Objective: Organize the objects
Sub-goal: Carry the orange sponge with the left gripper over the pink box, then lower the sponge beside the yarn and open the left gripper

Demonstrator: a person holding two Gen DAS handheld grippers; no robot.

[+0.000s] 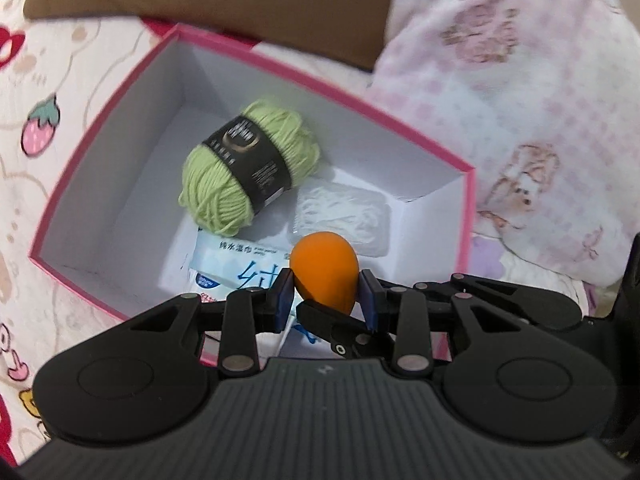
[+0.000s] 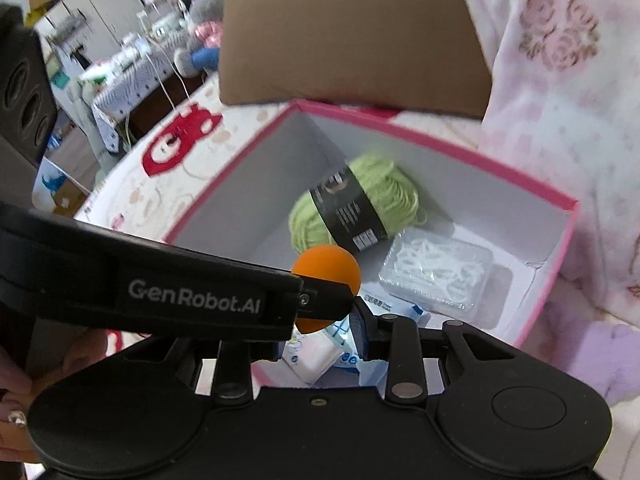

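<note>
An orange egg-shaped sponge (image 1: 324,268) sits between the blue pads of my left gripper (image 1: 326,290), which is shut on it above the near end of a pink box (image 1: 120,92). In the box lie a green yarn ball (image 1: 248,168), a clear case of white picks (image 1: 340,216) and a wipes pack (image 1: 232,268). A finger (image 1: 332,322) of the right gripper reaches under the sponge's tip. In the right wrist view the left gripper's finger (image 2: 320,300) crosses the sponge (image 2: 326,270) and hides one side of my right gripper (image 2: 318,332). Its visible pad stands just right of the sponge.
A brown cardboard box (image 2: 352,40) stands behind the pink box (image 2: 440,144). A pink floral quilt (image 1: 520,100) rises on the right and a cartoon-print sheet (image 1: 40,128) lies on the left. A cluttered table (image 2: 120,64) is far back left. A person's hand (image 2: 12,380) shows at the left edge.
</note>
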